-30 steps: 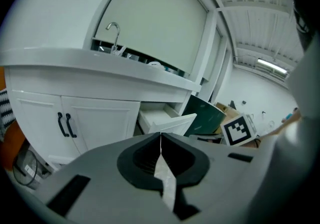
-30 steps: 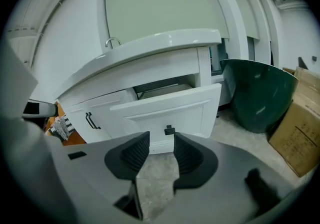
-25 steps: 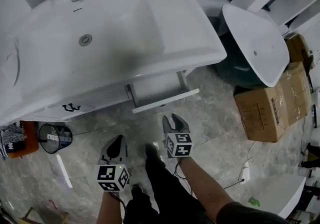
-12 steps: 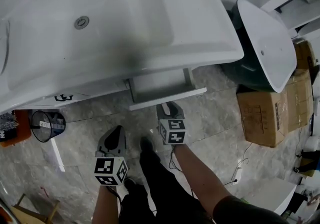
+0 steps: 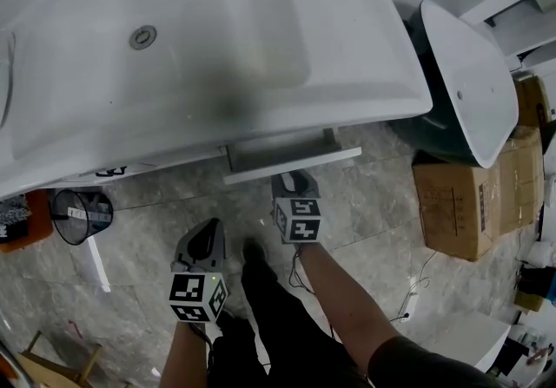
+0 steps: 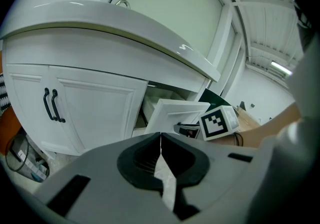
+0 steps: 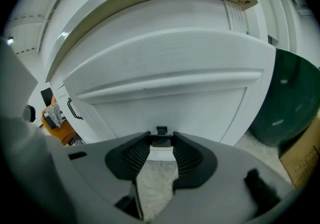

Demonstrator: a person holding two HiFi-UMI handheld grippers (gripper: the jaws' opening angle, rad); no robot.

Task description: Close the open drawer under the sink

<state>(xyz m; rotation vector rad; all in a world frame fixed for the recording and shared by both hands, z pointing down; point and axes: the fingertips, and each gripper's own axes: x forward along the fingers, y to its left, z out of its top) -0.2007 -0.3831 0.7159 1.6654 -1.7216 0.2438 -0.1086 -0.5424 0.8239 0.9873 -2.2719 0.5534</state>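
The white drawer (image 5: 330,155) sticks out a little from under the big white sink (image 5: 217,48). My right gripper (image 5: 294,176) is at the middle of the drawer front. In the right gripper view the panel (image 7: 170,92) fills the frame, and that gripper (image 7: 161,140) has a small black handle (image 7: 161,131) pinched between its tips. My left gripper (image 5: 208,226) hangs lower left over the floor, away from the drawer. It (image 6: 160,135) is shut on nothing and looks at the drawer (image 6: 175,113) from the side.
Left of the drawer are white cabinet doors with black handles (image 6: 50,105). A wire waste bin (image 5: 78,214) stands on the marble floor at left. A loose white basin (image 5: 469,65) and a cardboard box (image 5: 473,195) stand at right, beside a dark green tub (image 7: 285,97).
My right gripper has moved forward onto the drawer front, and the drawer shows less of its body under the sink. The left gripper has stayed low.
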